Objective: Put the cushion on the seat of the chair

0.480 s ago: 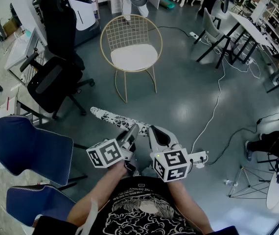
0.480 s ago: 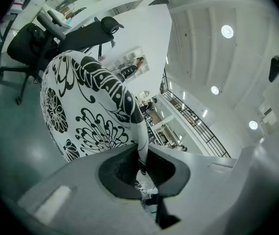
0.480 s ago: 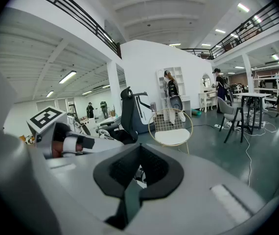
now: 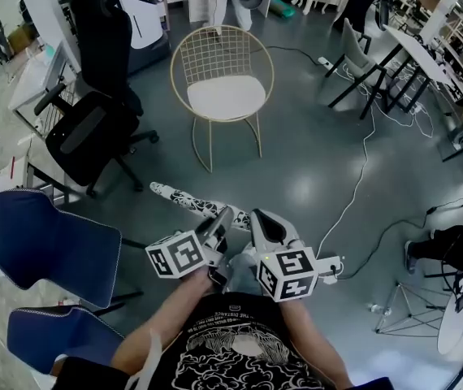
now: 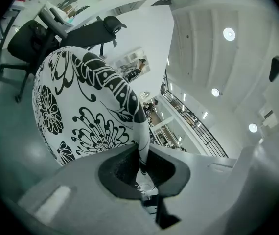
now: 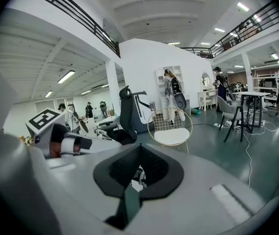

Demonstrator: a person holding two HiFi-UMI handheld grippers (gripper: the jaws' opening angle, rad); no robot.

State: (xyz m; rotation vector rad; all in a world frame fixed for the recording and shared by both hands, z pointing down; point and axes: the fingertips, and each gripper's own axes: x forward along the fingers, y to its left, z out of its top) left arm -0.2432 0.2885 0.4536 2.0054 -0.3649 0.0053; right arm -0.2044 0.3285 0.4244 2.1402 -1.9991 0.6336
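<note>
A black-and-white flower-patterned cushion [image 4: 184,199] hangs edge-on in front of the person, low over the grey floor. My left gripper [image 4: 222,217] is shut on its near edge; in the left gripper view the cushion [image 5: 81,106] fills the left side and its seam runs down between the pads of the left gripper [image 5: 142,156]. My right gripper [image 4: 262,218] sits close beside the left one, and a scrap of patterned fabric shows between the closed pads of the right gripper [image 6: 138,168]. The gold wire chair [image 4: 222,55] with a white seat [image 4: 226,97] stands ahead, apart from the cushion; the same chair [image 6: 170,126] shows in the right gripper view.
A black office chair [image 4: 93,136] stands left of the gold chair, and blue chairs [image 4: 53,242] stand nearer on the left. A white cable [image 4: 360,169] runs across the floor at right. Desks [image 4: 414,51] and a tripod [image 4: 410,303] line the right side. People stand [image 6: 171,89] behind the gold chair.
Both grippers keep their hold and their place on the cushion. The head view has shifted slightly, so the gold chair sits a little to the right.
</note>
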